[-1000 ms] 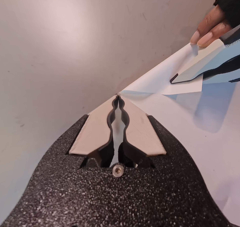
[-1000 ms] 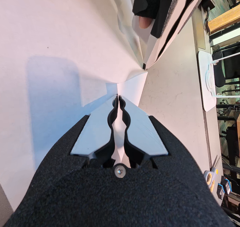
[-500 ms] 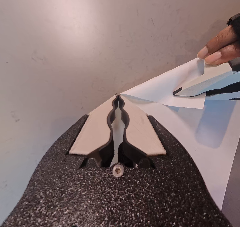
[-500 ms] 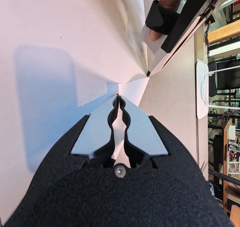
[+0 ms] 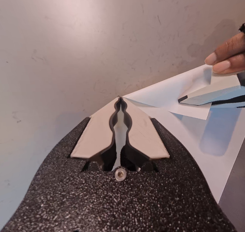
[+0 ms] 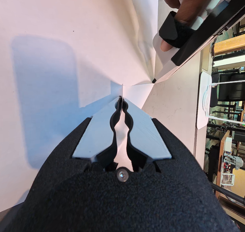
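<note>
Setting: Pale, scuffed table [image 5: 79, 53] carried a single white sheet of paper [image 6: 66, 26]; in the right wrist view, shelves and a white pad [image 6: 202, 106] lay beyond the table's far right edge.

Paper: It lay mostly flat, with one corner folded over onto it as a flap [image 5: 172, 100], the fold line running between the two sets of tongs.

Left tongs [image 5: 120, 98]: Pinched shut on the paper's edge at one end of the fold, the tips meeting with only the sheet between them.

Right tongs [image 6: 121, 97]: Likewise nipped together on the folded flap, seen to the far right in the left wrist view, with the person's fingers [image 5: 222, 64] resting just above the flap.

Step in hand: Judged to be setting or holding a corner fold.

Doing it well: Both grips probably needed to stay firm but shallow, since thin paper would tear or crumple under a twist. The flap's edge wanted laying even before any pressing, and the two tongs were best moved together so the crease stayed straight.

Risk: A slack grip might have let the sheet slide on the smooth table.
</note>
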